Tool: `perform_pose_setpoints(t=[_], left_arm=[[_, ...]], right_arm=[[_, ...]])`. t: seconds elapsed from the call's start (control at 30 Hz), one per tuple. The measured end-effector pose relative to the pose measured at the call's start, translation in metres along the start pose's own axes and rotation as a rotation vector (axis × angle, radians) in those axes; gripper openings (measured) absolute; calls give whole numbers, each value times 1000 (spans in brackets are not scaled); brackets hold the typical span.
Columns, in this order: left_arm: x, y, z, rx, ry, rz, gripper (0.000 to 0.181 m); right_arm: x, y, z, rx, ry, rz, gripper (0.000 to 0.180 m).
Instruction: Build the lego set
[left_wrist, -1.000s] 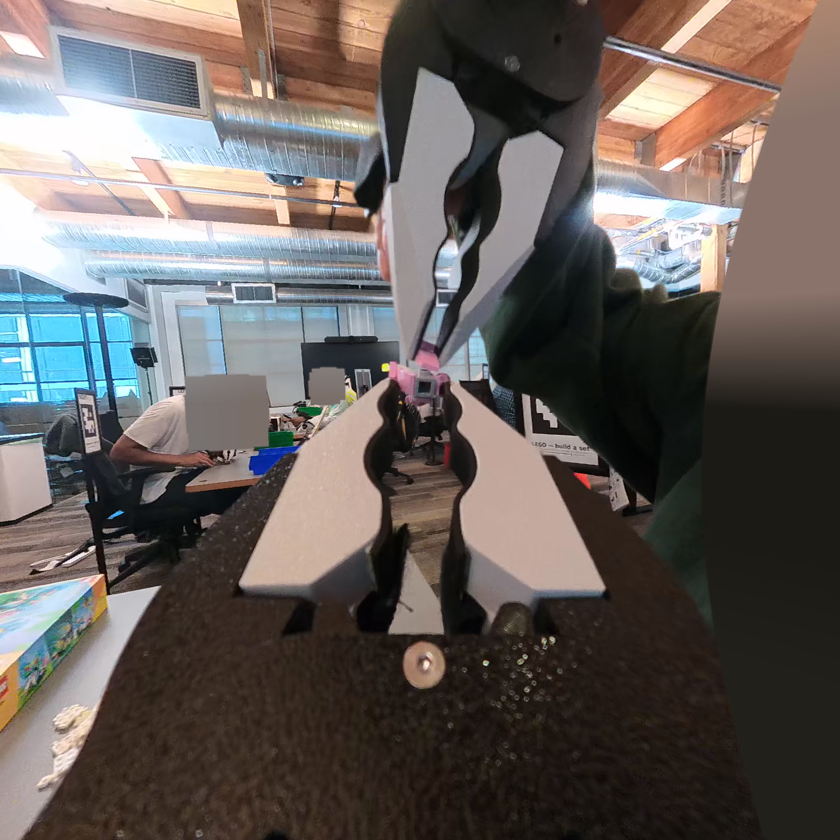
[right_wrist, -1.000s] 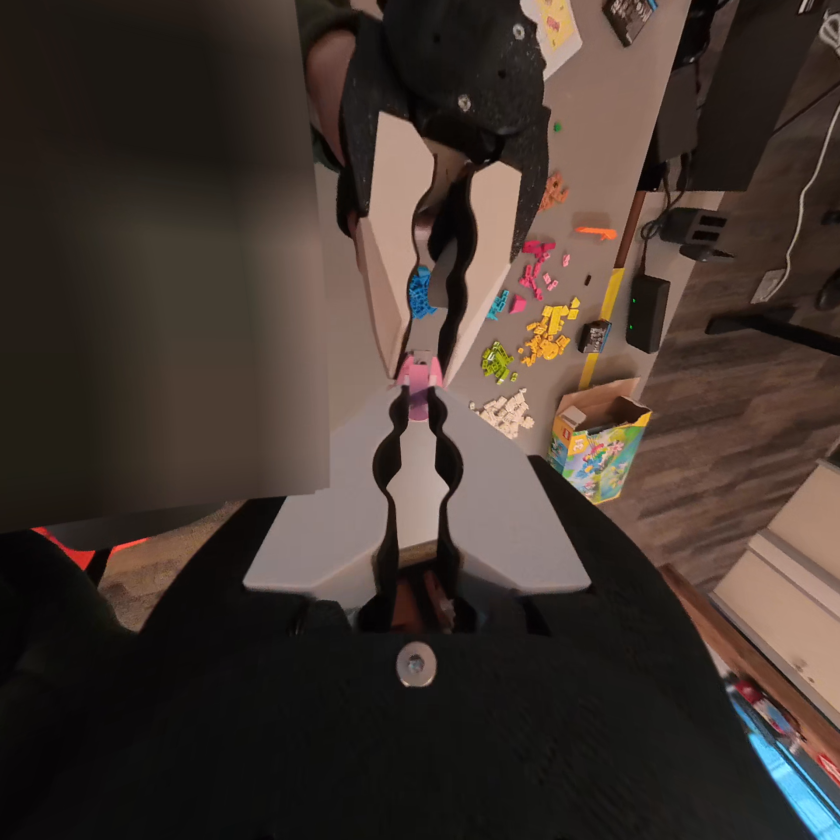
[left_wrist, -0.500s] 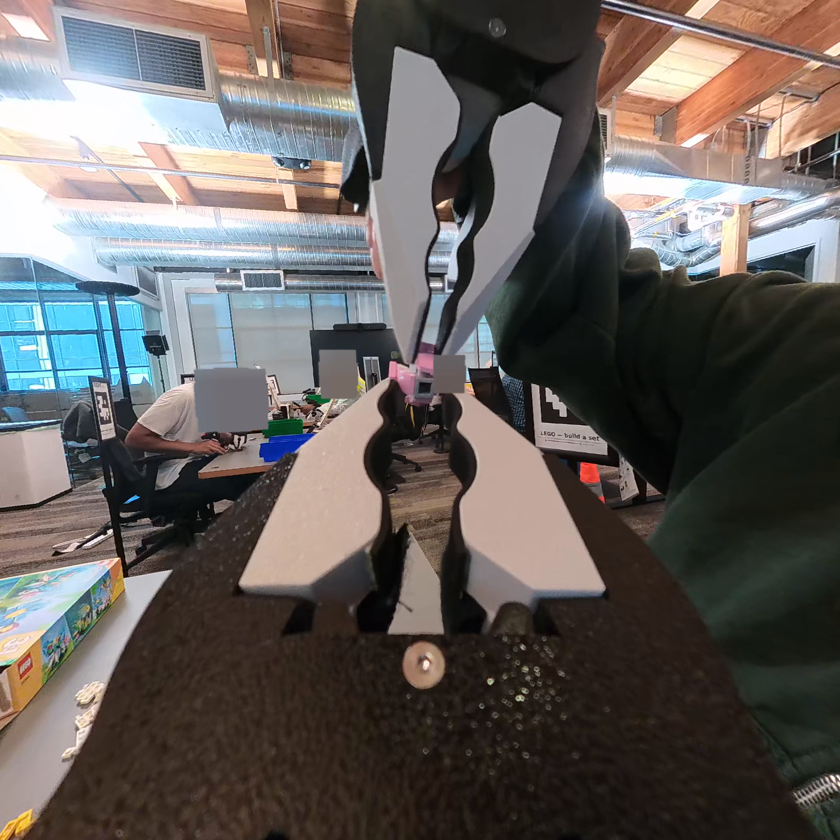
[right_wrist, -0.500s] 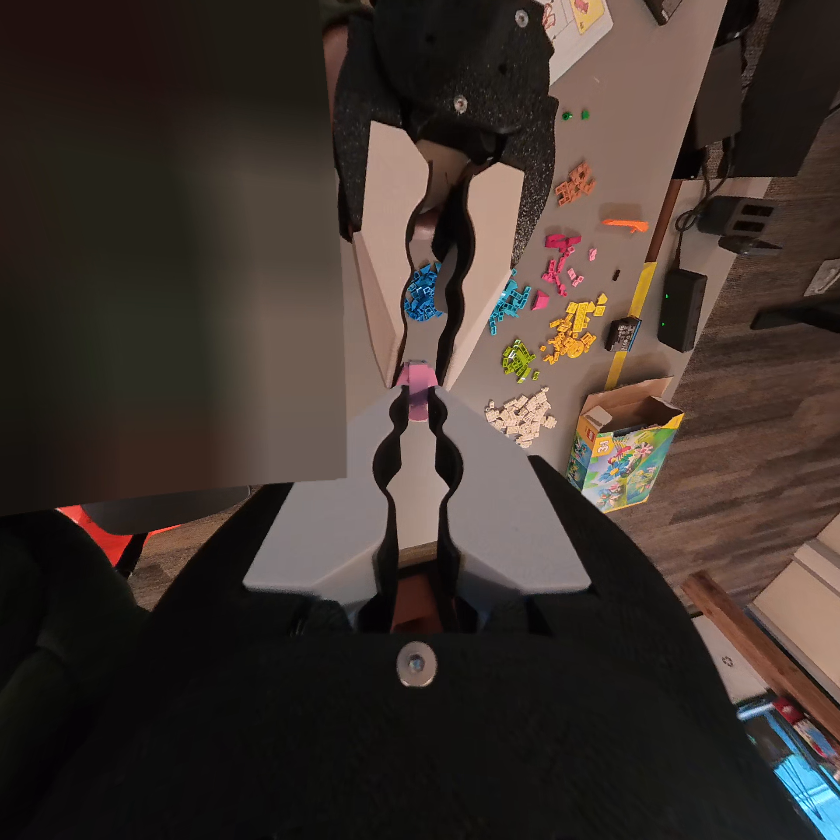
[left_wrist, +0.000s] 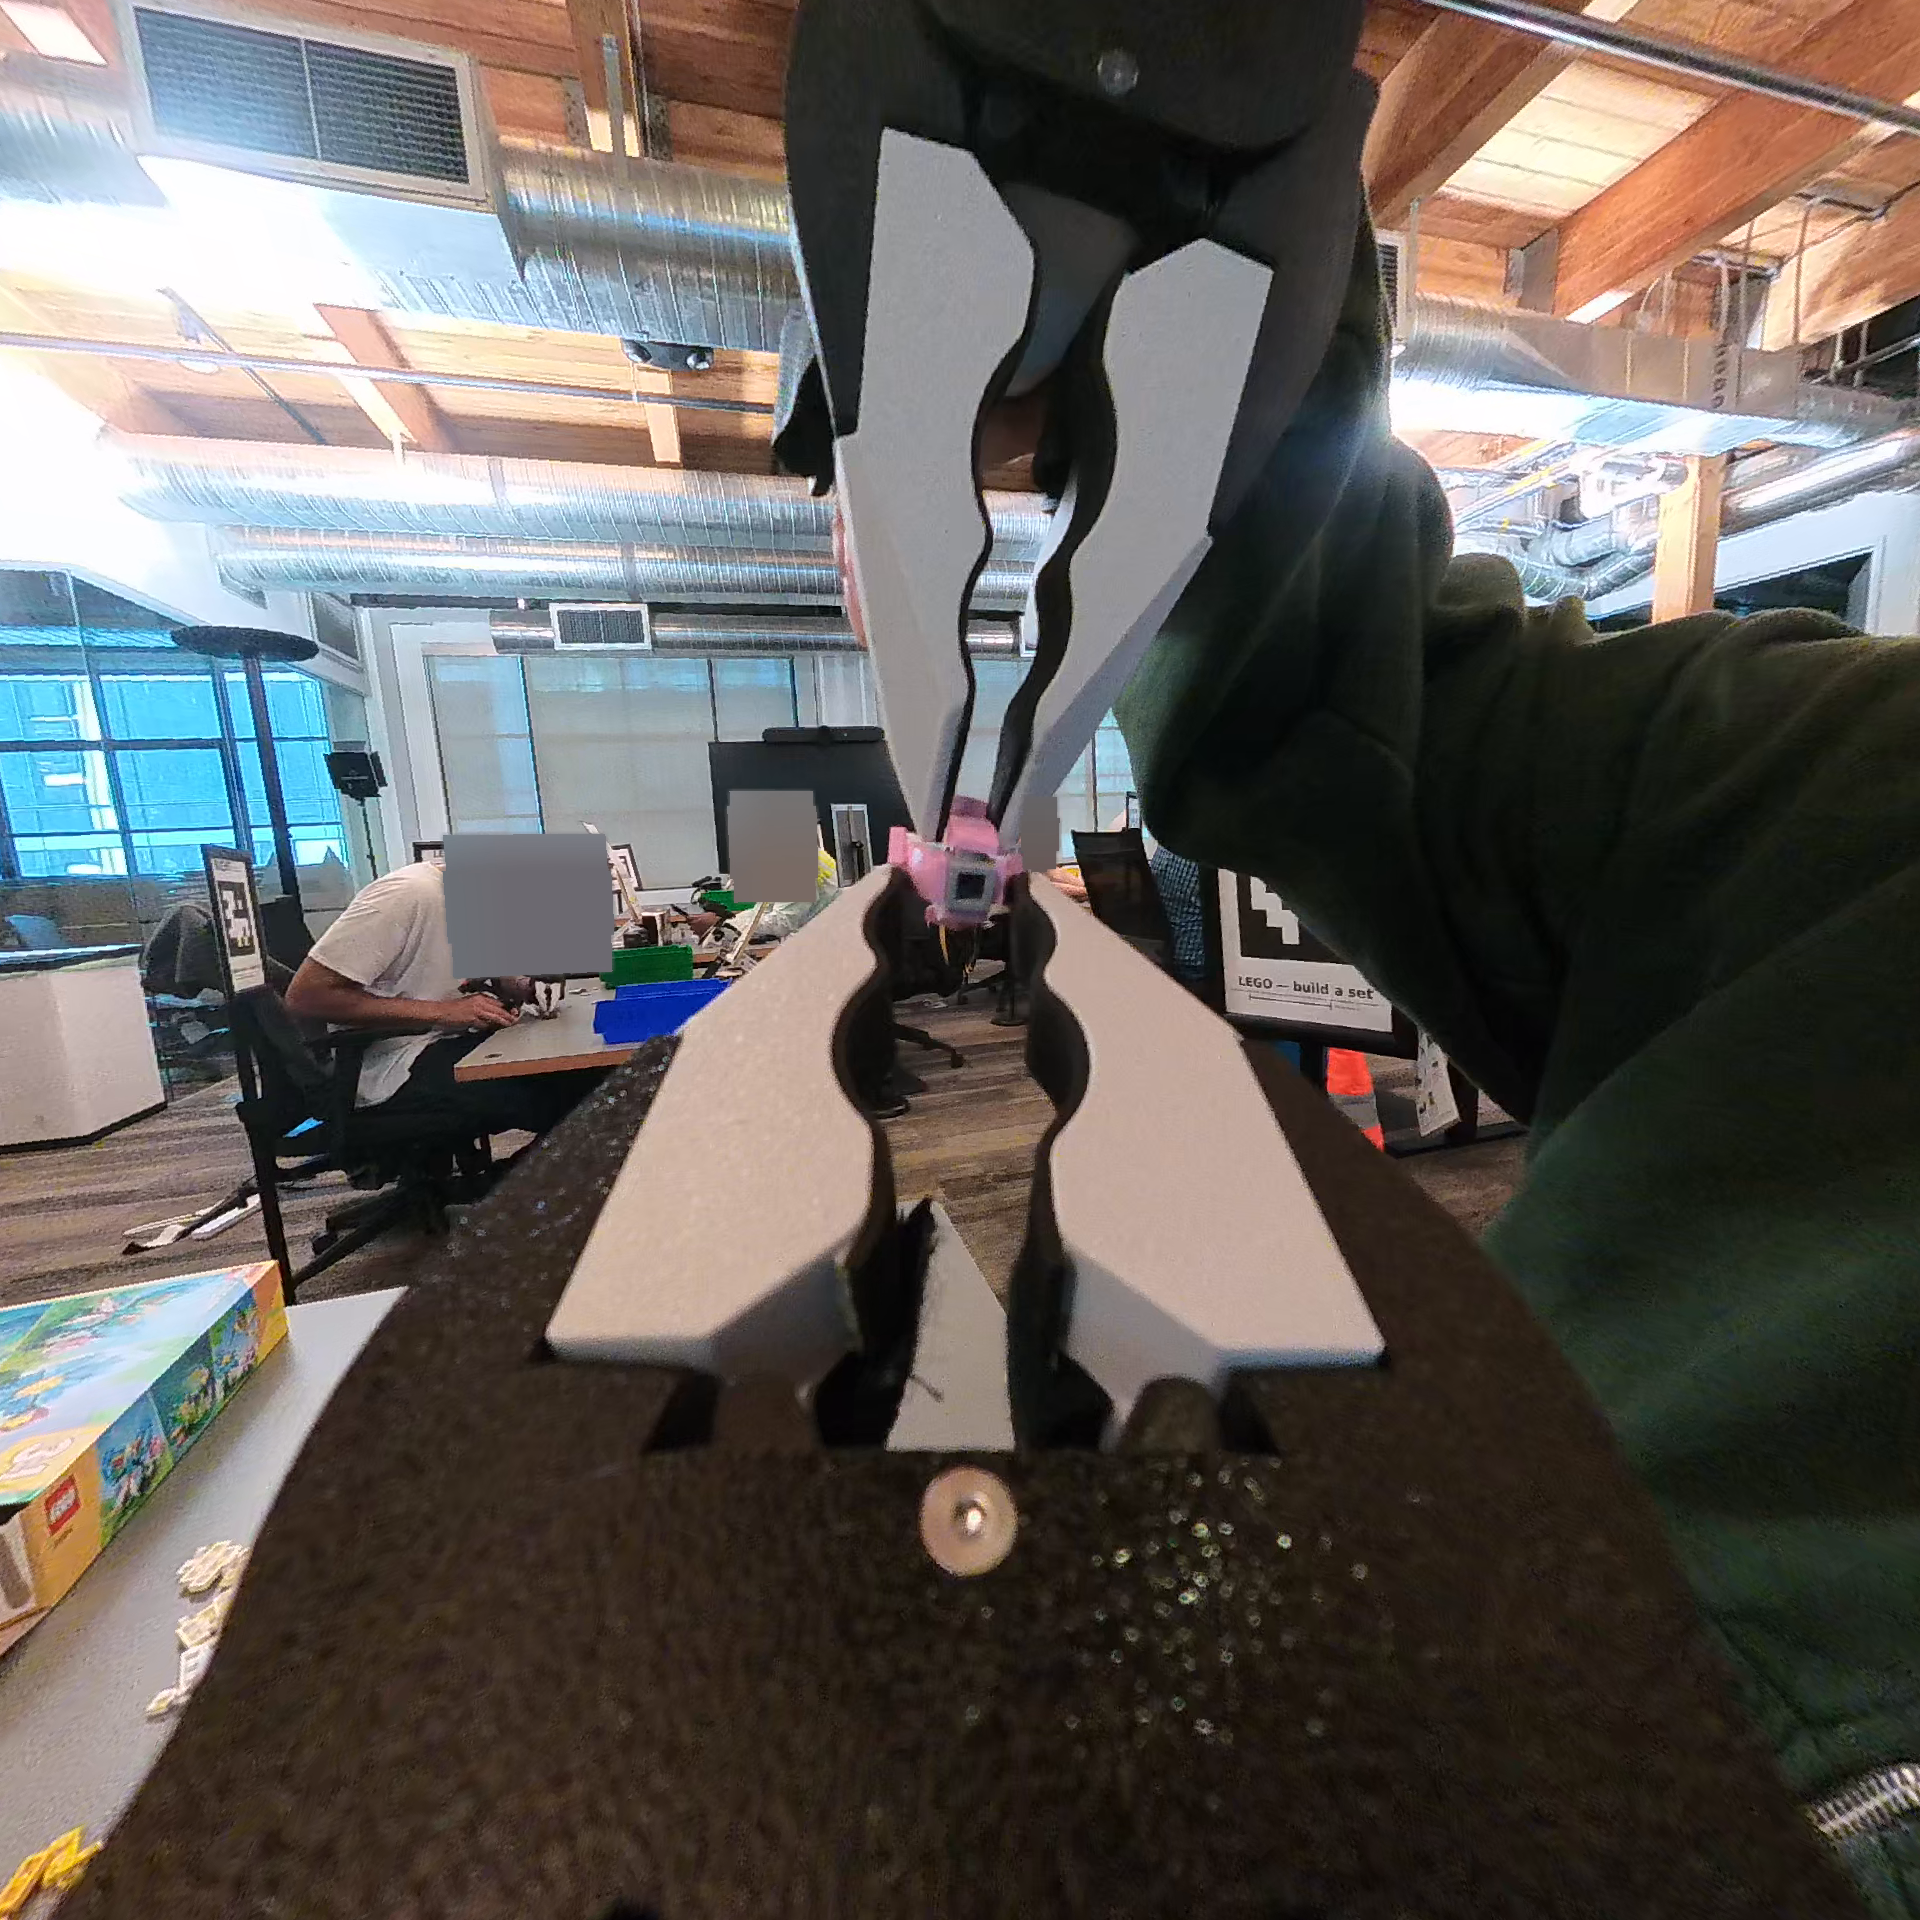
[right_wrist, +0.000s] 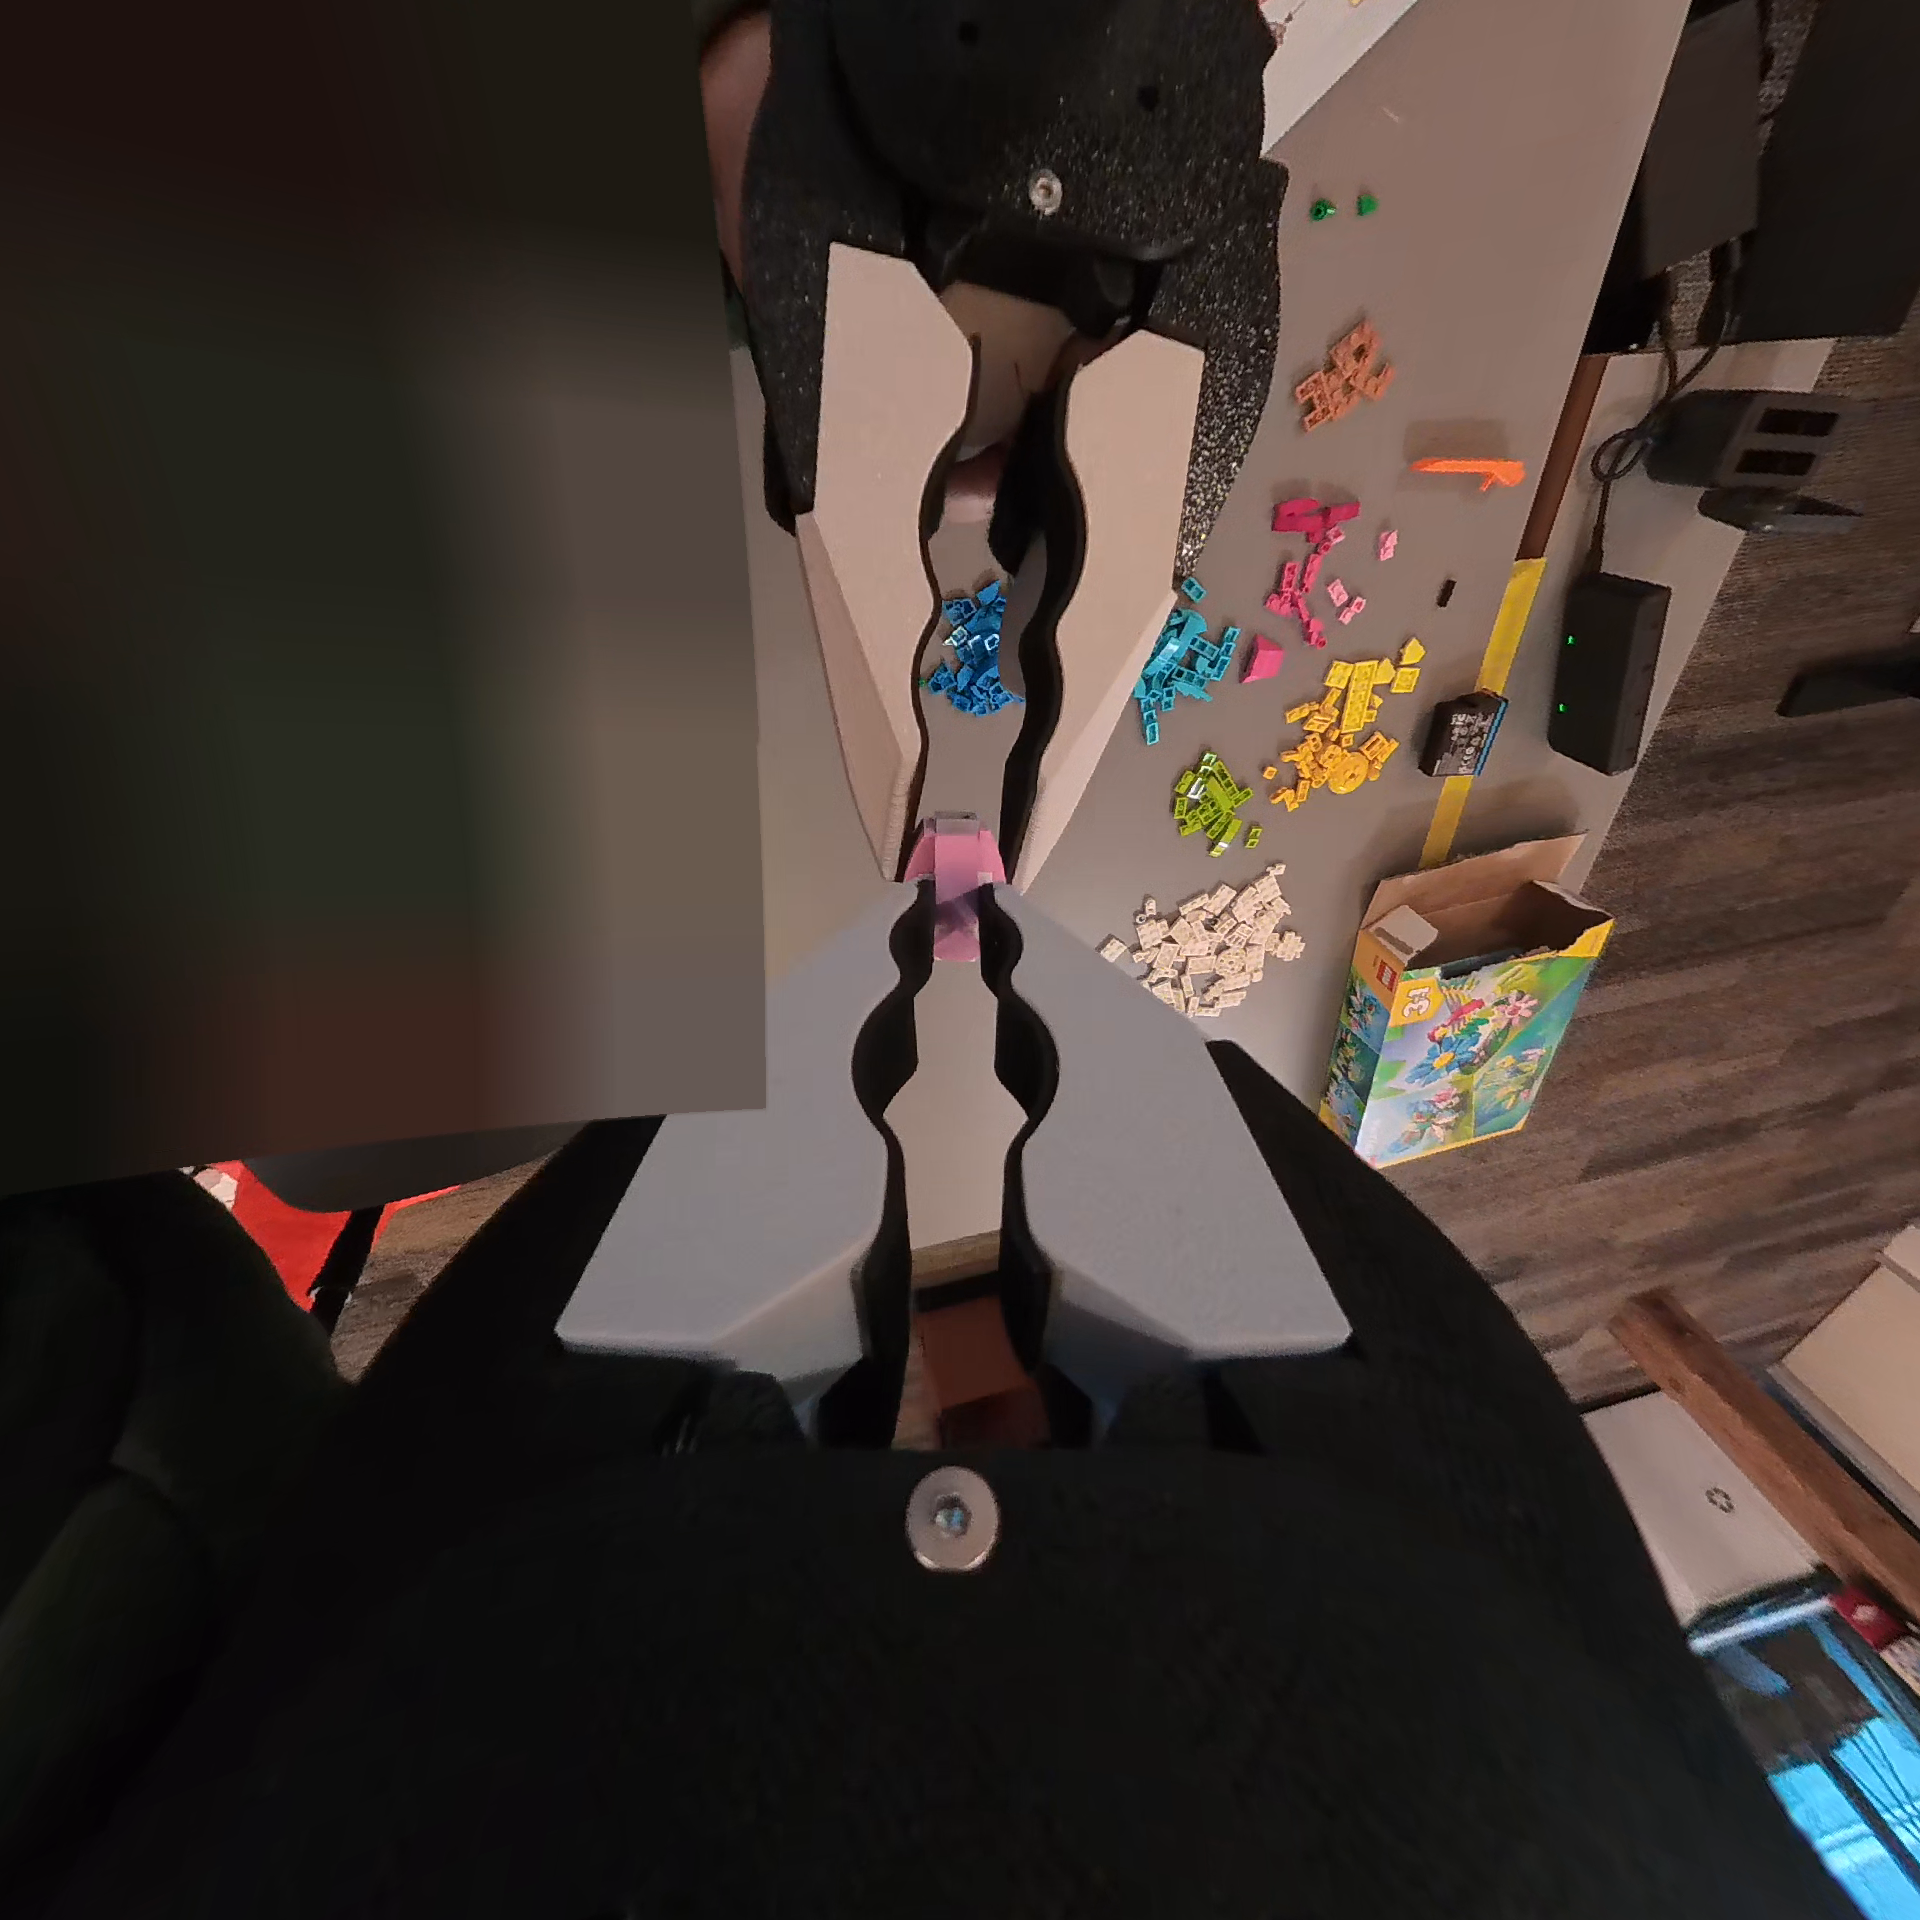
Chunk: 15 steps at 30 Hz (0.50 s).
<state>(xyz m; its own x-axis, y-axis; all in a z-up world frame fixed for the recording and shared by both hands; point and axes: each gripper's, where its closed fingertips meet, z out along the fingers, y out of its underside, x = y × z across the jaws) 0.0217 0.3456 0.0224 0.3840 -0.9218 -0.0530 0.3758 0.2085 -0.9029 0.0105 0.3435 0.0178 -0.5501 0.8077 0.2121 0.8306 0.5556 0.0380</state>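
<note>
A small pink lego assembly (left_wrist: 966, 878) with a grey square piece on its face is held in the air between both grippers. My left gripper (left_wrist: 958, 899) is shut on it from below in the left wrist view. My right gripper (left_wrist: 966, 821) comes down from above and is shut on its top. In the right wrist view the right gripper (right_wrist: 953, 899) pinches the pink assembly (right_wrist: 954, 935) and the left gripper (right_wrist: 956, 854) meets it tip to tip from the far side. A dark green sleeve (left_wrist: 1558, 935) holds the right gripper.
Below lies the grey table (right_wrist: 1091, 810) with sorted brick piles: blue (right_wrist: 971, 665), cyan (right_wrist: 1184, 665), magenta (right_wrist: 1309, 561), yellow (right_wrist: 1340, 727), lime (right_wrist: 1210, 795), white (right_wrist: 1210, 945), salmon (right_wrist: 1345, 379). An open lego box (right_wrist: 1455, 1018) stands at its edge. People sit at desks behind (left_wrist: 374, 997). Less than 4 cm separates the two grippers' tips.
Both grippers stay shut on the pink assembly, tip to tip. The pair has shifted slightly in the air, so the background has drifted a little in both views.
</note>
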Motion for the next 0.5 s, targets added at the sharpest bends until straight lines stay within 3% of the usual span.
perform_pose_setpoints(t=[0.5], left_arm=[[0, 0, 0, 3, 0, 1, 17]], right_arm=[[1, 1, 1, -19, -4, -3, 6]])
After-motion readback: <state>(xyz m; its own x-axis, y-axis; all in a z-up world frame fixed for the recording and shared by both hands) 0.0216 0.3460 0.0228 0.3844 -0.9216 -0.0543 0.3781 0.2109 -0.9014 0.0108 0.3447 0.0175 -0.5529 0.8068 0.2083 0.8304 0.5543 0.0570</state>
